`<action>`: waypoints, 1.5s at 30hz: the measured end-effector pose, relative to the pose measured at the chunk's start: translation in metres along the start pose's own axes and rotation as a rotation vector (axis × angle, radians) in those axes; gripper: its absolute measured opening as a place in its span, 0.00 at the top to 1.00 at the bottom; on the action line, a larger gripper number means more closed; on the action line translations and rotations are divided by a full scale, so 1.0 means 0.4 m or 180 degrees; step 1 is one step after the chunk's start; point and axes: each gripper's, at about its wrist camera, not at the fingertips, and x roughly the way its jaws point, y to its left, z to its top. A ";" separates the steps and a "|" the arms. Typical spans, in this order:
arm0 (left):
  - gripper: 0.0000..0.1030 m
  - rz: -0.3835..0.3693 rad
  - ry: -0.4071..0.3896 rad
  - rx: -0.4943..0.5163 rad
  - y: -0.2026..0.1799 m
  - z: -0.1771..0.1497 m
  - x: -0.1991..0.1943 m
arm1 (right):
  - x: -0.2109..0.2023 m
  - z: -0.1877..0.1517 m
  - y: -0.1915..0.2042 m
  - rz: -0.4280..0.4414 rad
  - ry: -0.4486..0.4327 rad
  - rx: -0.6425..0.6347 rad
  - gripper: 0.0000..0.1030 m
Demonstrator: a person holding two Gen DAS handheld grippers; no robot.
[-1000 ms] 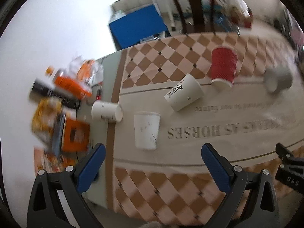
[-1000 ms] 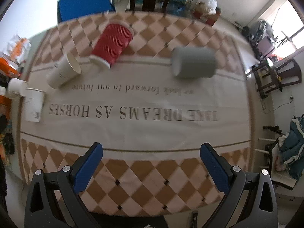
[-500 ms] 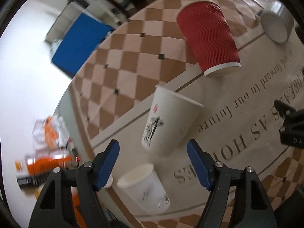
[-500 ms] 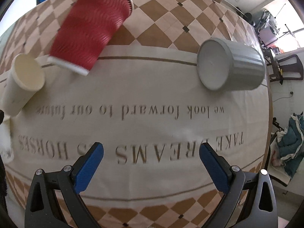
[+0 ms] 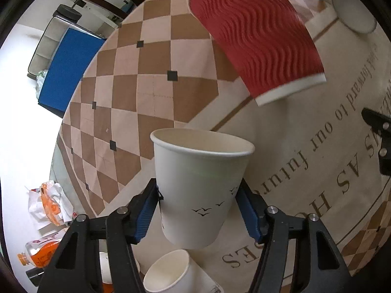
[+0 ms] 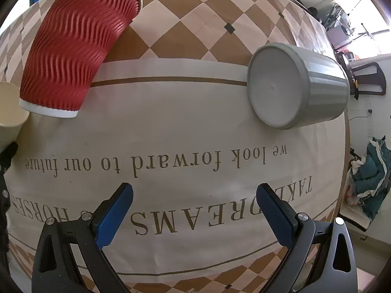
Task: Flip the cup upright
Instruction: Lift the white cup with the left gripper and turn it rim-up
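My left gripper is shut on a white paper cup with small bird prints; the cup stands mouth up between the blue pads, held over the tablecloth. A red ribbed cup lies on its side beyond it, and also shows in the right wrist view. A grey cup lies on its side at the right, base toward me. My right gripper is open and empty, low over the printed cloth, short of the grey cup.
A second white paper cup lies below the held one near the table's left edge. Snack packets and an orange bottle sit off the left edge. A blue box and chair stand beyond the table.
My left gripper closed on the white bird-print cup and turned it mouth up. My right gripper moved forward, closer to the grey cup and the red cup.
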 end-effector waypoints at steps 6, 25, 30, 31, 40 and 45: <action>0.43 0.0035 -0.0067 -0.0125 0.017 -0.006 -0.015 | -0.009 -0.008 -0.016 -0.0063 -0.0023 0.0041 0.01; 0.43 -0.0128 0.0059 -0.1232 -0.071 -0.149 -0.226 | -0.116 -0.162 -0.092 0.0180 -0.0282 -0.0028 0.01; 0.43 -0.0416 0.0200 -0.1734 -0.147 -0.193 -0.257 | -0.115 -0.218 -0.163 0.0217 -0.0303 -0.0055 0.01; 0.43 -0.0483 0.0233 -0.1824 -0.164 -0.200 -0.257 | -0.113 -0.225 -0.173 0.0216 -0.0295 -0.0056 0.01; 0.43 -0.0999 0.0481 -0.2374 -0.341 -0.215 -0.243 | -0.031 -0.286 -0.300 0.0201 -0.0154 0.0045 0.01; 0.43 -0.1112 0.0566 -0.2445 -0.409 -0.192 -0.217 | 0.021 -0.309 -0.356 0.0164 -0.0058 0.0096 0.01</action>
